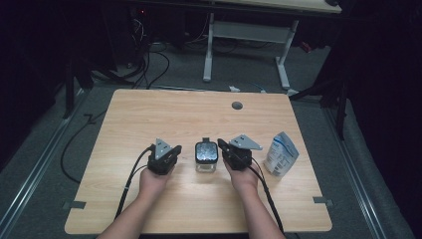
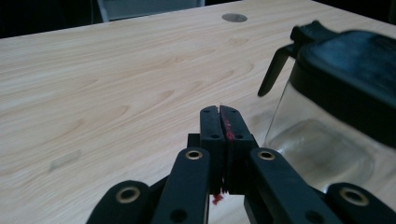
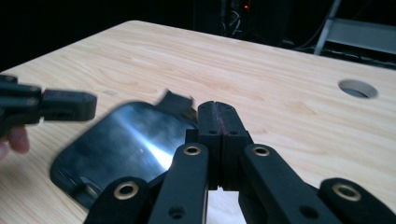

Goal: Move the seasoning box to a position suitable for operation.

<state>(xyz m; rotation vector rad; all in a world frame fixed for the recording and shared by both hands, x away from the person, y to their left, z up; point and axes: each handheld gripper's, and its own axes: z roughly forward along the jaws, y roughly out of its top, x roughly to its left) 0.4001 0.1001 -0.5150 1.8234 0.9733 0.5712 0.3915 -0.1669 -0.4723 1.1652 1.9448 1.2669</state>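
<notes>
Left claw: jaws pressed together, nothing between them. Right claw: jaws likewise closed and empty. Between the two, on the bench, stands a clear container with black lid, upright, latch tabs on its near and far edges. It lies to the right of the left claw and to the left of the right claw; the right claw sits just beside its far corner, the left a little farther off. A blue-and-white pouch stands beyond the right claw, near the bench's right edge.

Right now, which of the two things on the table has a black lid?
The clear container between the two grippers; the pouch beside it is white and blue with no lid.
</notes>
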